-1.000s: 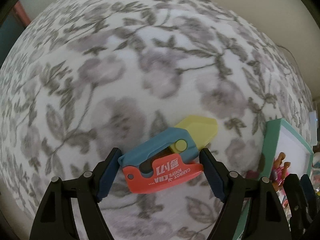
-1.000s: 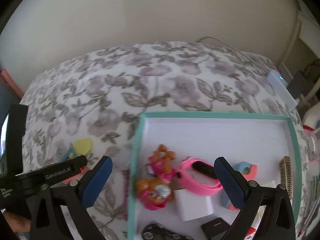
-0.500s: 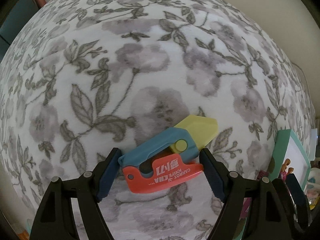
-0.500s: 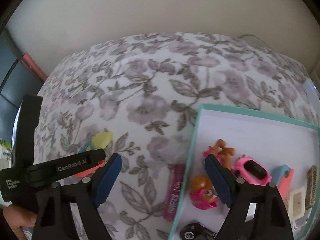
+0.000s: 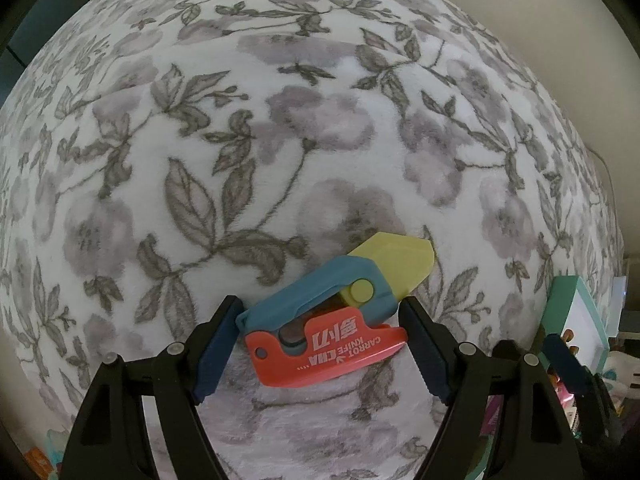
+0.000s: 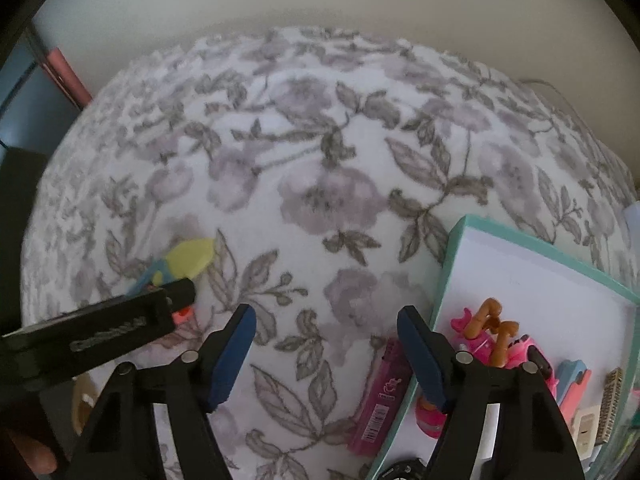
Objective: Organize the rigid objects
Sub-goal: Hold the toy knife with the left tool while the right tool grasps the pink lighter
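On my left wrist feed, the left hand-held gripper [image 5: 320,344] is clamped on the toy knife [image 5: 338,316], its two dark blue pads [image 5: 216,344] pressing the ends of the toy's body. The toy has a red handle printed "CARROT KNIFE", a blue upper shell with a yellow-green button, and a pale yellow blade pointing toward 1 o'clock. Beneath it lies the floral blanket [image 5: 248,128], white with grey leaves and mauve blossoms; I cannot tell whether the toy touches the fabric or is held just above it. At 3 o'clock in this feed I see a corner of the teal-rimmed box [image 5: 578,292]. On my right wrist feed, the right hand-held gripper [image 6: 326,354] has its fingers apart with nothing between them, only blanket showing in the gap. The box rim [image 6: 450,264] runs up from its right pad [image 6: 420,356] toward 1 o'clock, and inside the box sit a pink watch [image 6: 534,354], an orange-haired doll [image 6: 494,330] and other small items I cannot identify at the frame's edge. A magenta lighter [image 6: 382,396] lies on the blanket just outside the box, touching or nearly touching its wall. At 9 o'clock the left tool shows with the yellow blade poking out beyond it.
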Available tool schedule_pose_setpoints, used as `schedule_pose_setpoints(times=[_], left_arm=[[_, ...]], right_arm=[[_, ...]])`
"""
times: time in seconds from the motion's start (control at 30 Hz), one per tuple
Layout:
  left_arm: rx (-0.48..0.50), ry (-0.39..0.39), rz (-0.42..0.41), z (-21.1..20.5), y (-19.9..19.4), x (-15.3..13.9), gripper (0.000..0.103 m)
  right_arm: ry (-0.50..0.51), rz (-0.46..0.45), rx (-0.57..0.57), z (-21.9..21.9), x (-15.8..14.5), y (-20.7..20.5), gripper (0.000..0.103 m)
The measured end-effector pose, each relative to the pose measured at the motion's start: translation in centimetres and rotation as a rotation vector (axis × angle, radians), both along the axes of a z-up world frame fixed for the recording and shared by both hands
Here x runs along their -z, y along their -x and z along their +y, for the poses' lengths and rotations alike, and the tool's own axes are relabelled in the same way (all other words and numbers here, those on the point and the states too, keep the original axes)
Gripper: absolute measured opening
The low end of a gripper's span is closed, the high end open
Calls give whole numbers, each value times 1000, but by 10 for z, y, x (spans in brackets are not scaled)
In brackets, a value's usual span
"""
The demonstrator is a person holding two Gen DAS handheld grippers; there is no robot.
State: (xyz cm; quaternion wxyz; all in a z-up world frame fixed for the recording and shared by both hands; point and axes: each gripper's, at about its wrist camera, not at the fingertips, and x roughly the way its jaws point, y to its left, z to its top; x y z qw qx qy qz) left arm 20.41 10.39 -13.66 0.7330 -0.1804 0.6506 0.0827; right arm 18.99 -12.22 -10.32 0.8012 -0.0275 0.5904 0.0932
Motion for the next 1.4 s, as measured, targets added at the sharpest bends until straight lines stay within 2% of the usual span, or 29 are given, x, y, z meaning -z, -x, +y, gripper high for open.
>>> schedule_pose_setpoints(times=[0.33, 0.4, 0.57, 0.83, 0.9, 0.97, 1.13, 1.27, 1.4], left_arm=[[-14, 23, -2, 11, 2, 1, 81], [-17, 27, -3, 12, 2, 0, 81], [-23, 31, -2, 12, 4, -2, 81], [-37, 37, -1, 5, 5, -1, 81], [-39, 37, -1, 5, 5, -2, 81], [-37, 37, -1, 4, 5, -1, 81], [-40, 41, -2, 4, 5, -2, 81], [-41, 41, -3, 5, 6, -1, 81], [-46, 45, -4, 6, 5, -1, 81]], right_arm=[[105, 56, 33, 5, 12, -4, 75], [97, 64, 30, 10, 14, -3, 75], [-11, 133, 71, 7, 24, -1, 75], [-42, 95, 71, -5, 11, 5, 75], [-12, 86, 58, -4, 8, 4, 75], [71, 74, 29, 3, 6, 0, 75], [166, 100, -49, 10, 16, -9, 75], [191, 209, -144, 19, 31, -13, 74], [151, 259, -144, 12, 33, -11, 74]])
